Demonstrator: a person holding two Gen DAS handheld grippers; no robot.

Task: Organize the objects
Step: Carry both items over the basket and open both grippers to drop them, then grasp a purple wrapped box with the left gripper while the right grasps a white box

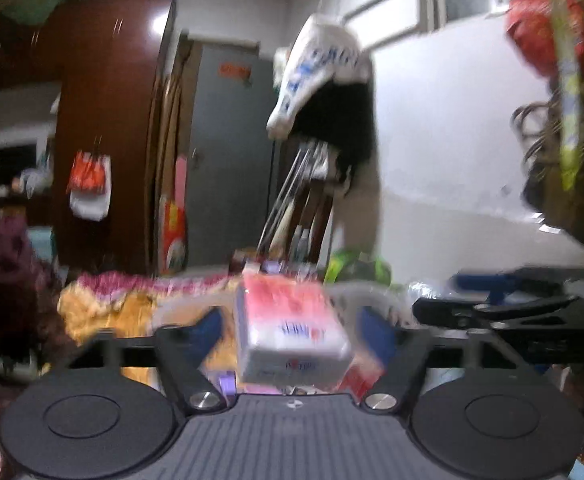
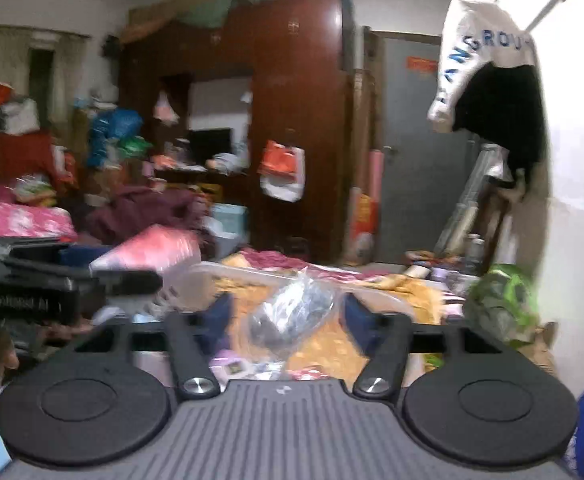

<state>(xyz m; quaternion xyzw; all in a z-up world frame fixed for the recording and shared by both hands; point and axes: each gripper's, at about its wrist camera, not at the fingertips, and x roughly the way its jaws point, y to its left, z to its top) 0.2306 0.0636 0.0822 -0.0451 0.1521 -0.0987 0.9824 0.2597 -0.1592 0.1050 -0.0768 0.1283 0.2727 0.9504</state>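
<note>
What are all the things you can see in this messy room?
Red-and-white packet: one, between the left jaws, which stand spread either side of it; contact not clear.
Clear plastic bag: one, see-through with dark contents, between the right jaws; grip unclear.
Clear plastic tub: one, on the bed beyond the bag.
Bedspread: one, yellow and pink, below both grippers.
Wardrobe: one, dark red-brown, back wall.
Door: one, grey, right of the wardrobe.
White top with blue letters: one, hanging over a black garment by the right wall.
Green bag: one, right edge of the bed.
Left gripper: black with blue pads.
Right gripper: black with blue pads.
</note>
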